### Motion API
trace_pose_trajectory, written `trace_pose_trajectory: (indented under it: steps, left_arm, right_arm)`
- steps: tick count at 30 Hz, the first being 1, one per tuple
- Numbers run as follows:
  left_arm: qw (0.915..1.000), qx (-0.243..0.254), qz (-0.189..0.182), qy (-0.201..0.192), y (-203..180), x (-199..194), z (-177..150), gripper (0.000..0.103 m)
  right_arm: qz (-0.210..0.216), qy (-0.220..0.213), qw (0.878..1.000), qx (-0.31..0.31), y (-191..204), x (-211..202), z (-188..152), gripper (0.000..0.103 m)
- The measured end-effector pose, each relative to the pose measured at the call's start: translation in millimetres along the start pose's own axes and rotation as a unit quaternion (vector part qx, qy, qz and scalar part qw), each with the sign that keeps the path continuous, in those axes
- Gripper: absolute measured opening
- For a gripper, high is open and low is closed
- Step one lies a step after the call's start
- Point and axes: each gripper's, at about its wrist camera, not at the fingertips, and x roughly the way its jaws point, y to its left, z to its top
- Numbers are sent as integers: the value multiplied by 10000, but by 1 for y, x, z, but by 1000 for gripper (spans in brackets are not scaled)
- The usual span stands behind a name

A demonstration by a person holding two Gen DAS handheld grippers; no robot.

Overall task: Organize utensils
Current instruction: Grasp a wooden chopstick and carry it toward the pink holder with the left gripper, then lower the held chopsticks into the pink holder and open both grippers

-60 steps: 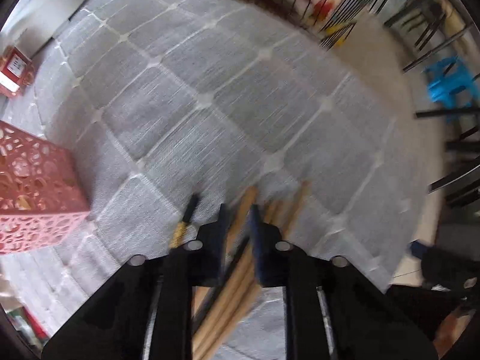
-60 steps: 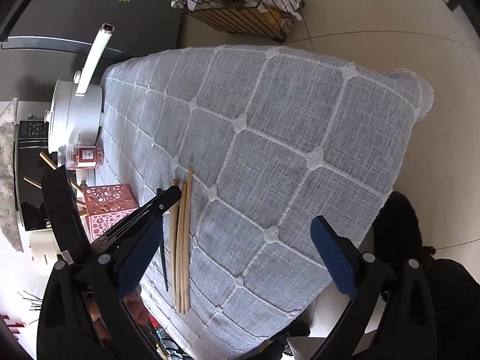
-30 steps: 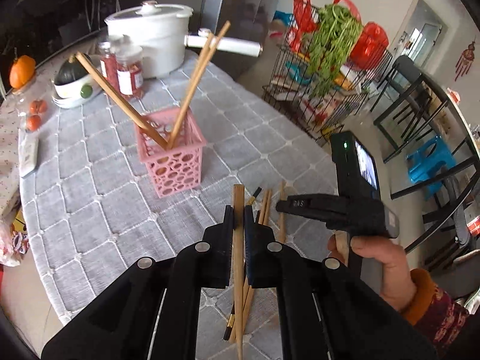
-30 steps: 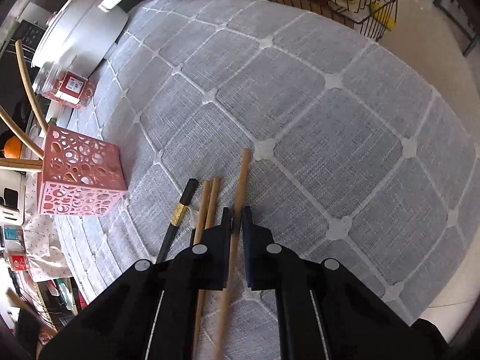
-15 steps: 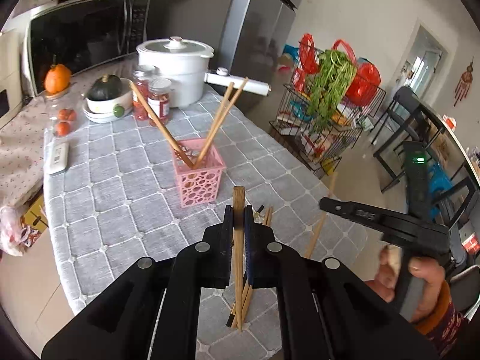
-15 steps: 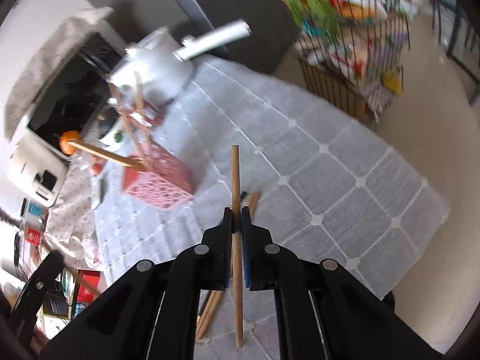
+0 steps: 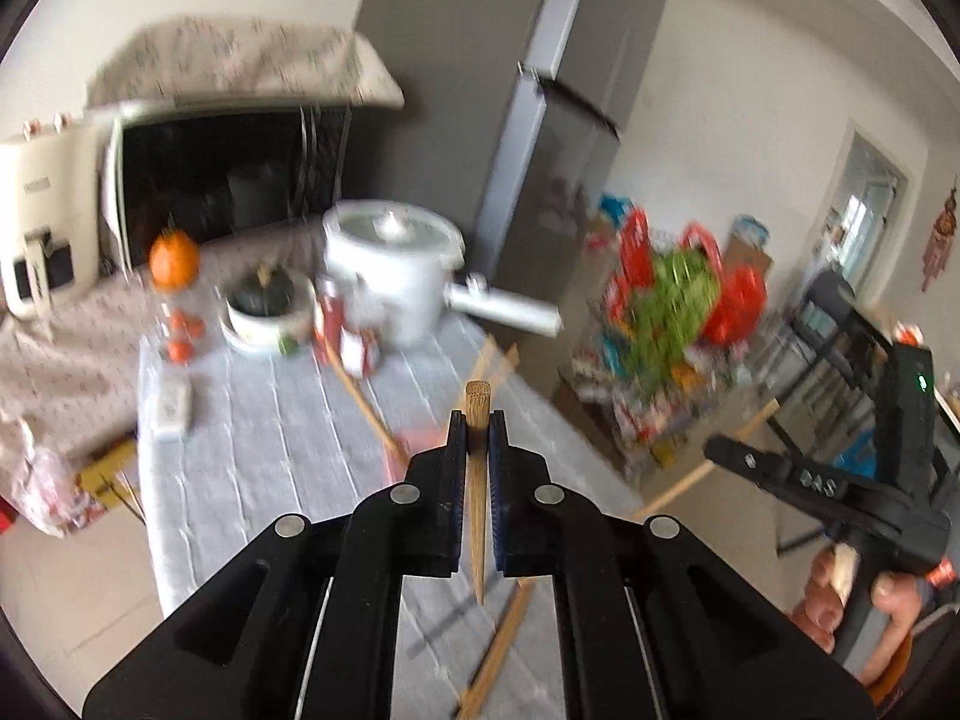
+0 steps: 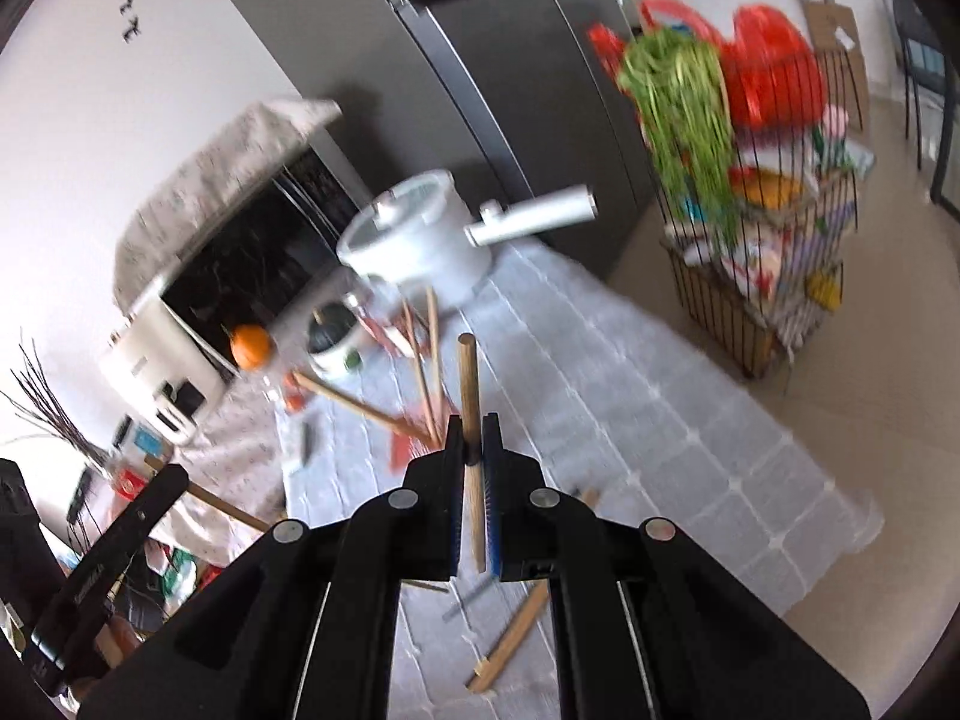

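Between each hand-held gripper's clamped jaws, one seemingly near-upright chopstick (image 7: 477, 480) (image 8: 471, 420), lengthwise forward.

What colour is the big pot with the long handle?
The pot is white, with a white handle. It shows best in the right wrist view.

Right gripper (image 8: 473, 450), jaws closed on a wooden chopstick (image 8: 470, 420) held upright, blunt end up, above the grey checked tablecloth (image 8: 630, 420). Beyond the fingertips, blurred: a pink holder (image 8: 408, 441) with several chopsticks (image 8: 429, 372) leaning in it. Far centre, a white pot (image 8: 420, 234) with long handle. Near, on the cloth: loose chopsticks (image 8: 510, 639). Far right: a wire rack (image 8: 762, 252) with greens. Near left edge: part of the left gripper (image 8: 102, 564).
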Motion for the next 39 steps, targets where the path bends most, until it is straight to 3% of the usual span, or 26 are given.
trace_pose_trajectory:
  steps: [7,12,16,18,22,27,36,39]
  left_arm:
    - [9959,-117,667,-607,-1,11,53,6]
    - [9941,-189,893,-588,7,41,60,6]
    - [9954,-221,919,-172,15,76,52,7]
    - [9956,-354,864,-66,21,80,45,14]
    - [9938,-502,914,-396,32,60,36,15]
    - [9922,-726,863,-525,45,37,22,15]
    - [9913,-996,841,-170,70,49,2,16]
    - [9909,-1022,871,-57,73,56,-3,17]
  right_arm:
    - [150,-215,9997,-13,19,1,41,6]
    - [191,-176,9997,-31,26,17,53,6]
    - [164,-141,9998,-17,27,33,57,6]
    - [185,-71,9998,16,28,41,58,6]
    - [172,-99,9998,-17,36,51,60,6]
    - [130,-132,9998,-87,48,64,63,6]
    - [-94,62,9998,-134,60,108,51,6]
    - [-134,151,9997,-134,60,129,45,12]
